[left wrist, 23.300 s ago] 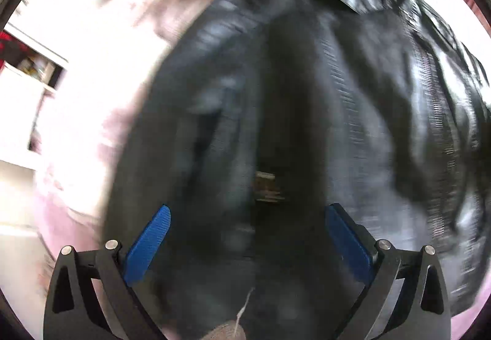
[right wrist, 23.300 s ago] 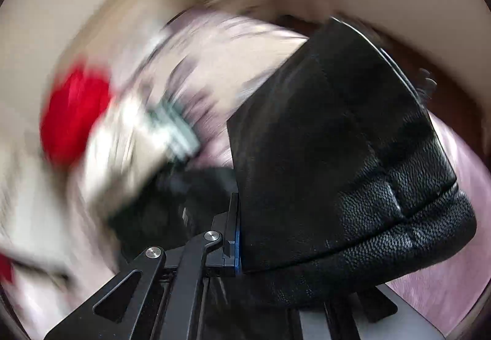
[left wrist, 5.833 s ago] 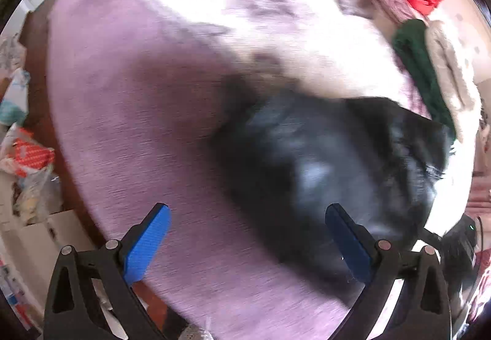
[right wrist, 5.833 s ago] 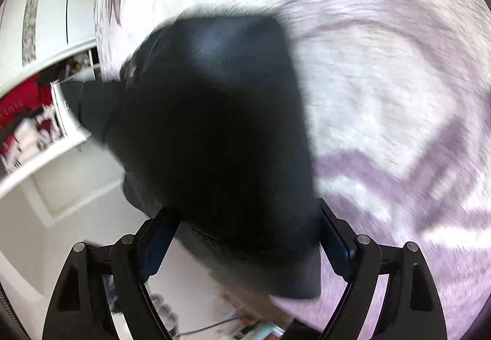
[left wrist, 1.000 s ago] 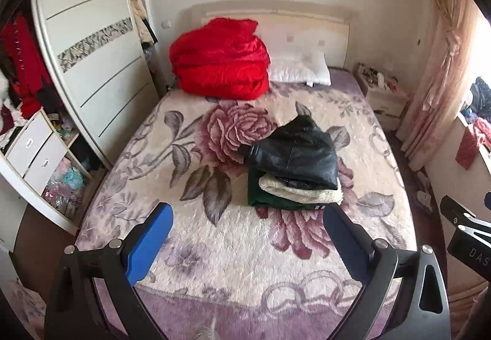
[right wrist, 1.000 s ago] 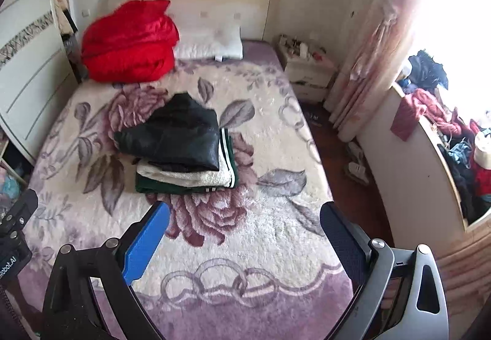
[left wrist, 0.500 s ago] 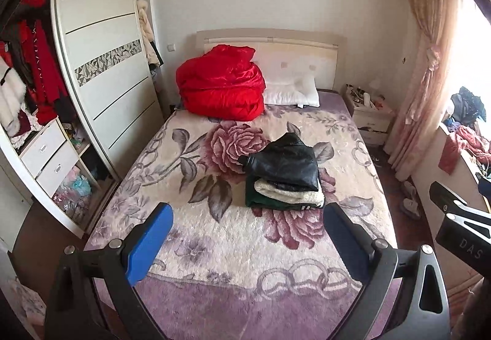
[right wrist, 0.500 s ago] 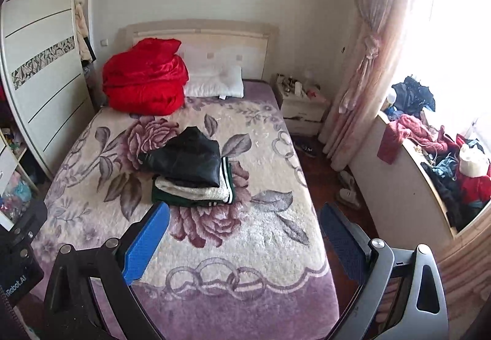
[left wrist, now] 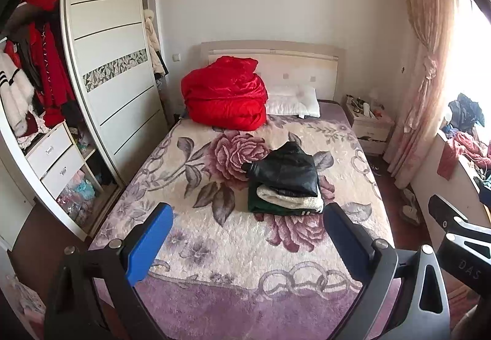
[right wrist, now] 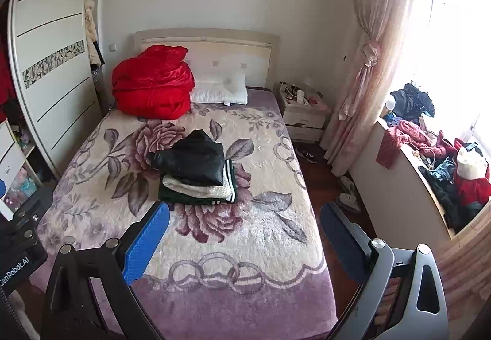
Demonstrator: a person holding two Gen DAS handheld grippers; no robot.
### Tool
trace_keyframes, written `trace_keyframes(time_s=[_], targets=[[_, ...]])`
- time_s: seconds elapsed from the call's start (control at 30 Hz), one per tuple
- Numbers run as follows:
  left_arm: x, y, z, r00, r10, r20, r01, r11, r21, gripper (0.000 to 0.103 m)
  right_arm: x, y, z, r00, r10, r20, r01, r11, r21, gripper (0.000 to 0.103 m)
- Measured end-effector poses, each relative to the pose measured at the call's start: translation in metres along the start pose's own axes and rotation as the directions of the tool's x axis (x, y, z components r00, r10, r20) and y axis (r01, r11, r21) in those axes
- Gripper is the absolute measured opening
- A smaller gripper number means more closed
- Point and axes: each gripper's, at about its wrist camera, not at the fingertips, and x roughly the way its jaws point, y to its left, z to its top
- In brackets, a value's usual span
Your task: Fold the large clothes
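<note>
A folded black leather jacket (left wrist: 287, 169) lies on top of a stack with a cream fleece garment (left wrist: 291, 200) and a dark green garment (left wrist: 270, 208) in the middle of the bed (left wrist: 233, 291). The stack also shows in the right wrist view, with the jacket (right wrist: 193, 160) uppermost. My left gripper (left wrist: 245, 235) is open and empty, held well back from the bed's foot. My right gripper (right wrist: 245, 232) is open and empty too, also far from the stack. Part of the right gripper's body (left wrist: 457, 244) shows at the right edge of the left wrist view.
A red quilt (left wrist: 225, 94) and a white pillow (left wrist: 291, 102) lie at the headboard. A wardrobe (left wrist: 101, 69) stands left of the bed, a nightstand (right wrist: 302, 115) and a curtain (right wrist: 368, 63) right. A bin of loose clothes (right wrist: 438, 168) stands by the window.
Both grippers have drawn further back and up from the bed, so the stack looks smaller and more of the room shows. The stack has not moved.
</note>
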Motion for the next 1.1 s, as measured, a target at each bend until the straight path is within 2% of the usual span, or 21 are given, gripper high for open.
trace_keyframes(time_s=[0.17,1.1], targets=[[-0.004,0.004,-0.001,1.000,0.005,0.005,-0.005,1.000,-0.010,0.102,-0.004,-0.002,0.003,1.000,0.010,0.027,-0.010,1.000,0.004,0.103],[-0.016,-0.001,0.002,0.999,0.017,0.037,-0.017,1.000,0.010,0.102,-0.006,0.000,0.013,0.999,0.027,0.045,-0.027,1.000,0.001,0.103]])
